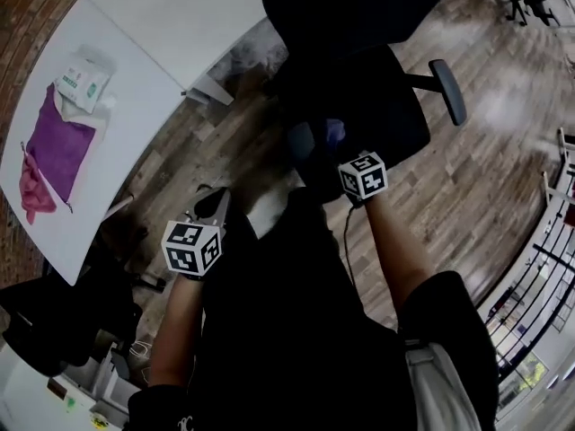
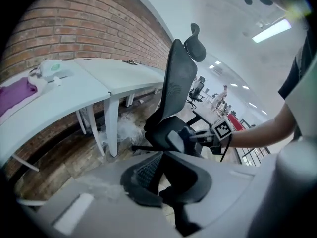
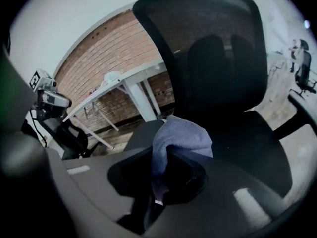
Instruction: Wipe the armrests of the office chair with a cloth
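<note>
A white surface (image 1: 144, 106) runs along the brick wall at the left. A purple fabric (image 1: 59, 146) and a packet (image 1: 83, 83) lie on it near its wall edge. The left hand-held gripper (image 1: 214, 206) hangs over the wood floor (image 1: 193, 151), off the surface's free edge and well short of the chair (image 1: 359, 88). In the left gripper view its jaws stand released, a ribbed pad (image 2: 143, 170) showing, with nothing between them.

The black mesh chair faces the person, its back toward the surface. Its near armrest (image 1: 301, 140), a grey pad, sits at the seat's left side in the head view. The bluish cloth (image 1: 334, 131) is bunched right at that pad and seems to touch it. The right hand-held gripper (image 1: 340, 146) is clenched on the cloth. The right gripper view shows a fold pinched between the jaws and the rest bulging out ahead of them. The far armrest (image 1: 448, 91) sticks out at the seat's right side, bare.
</note>
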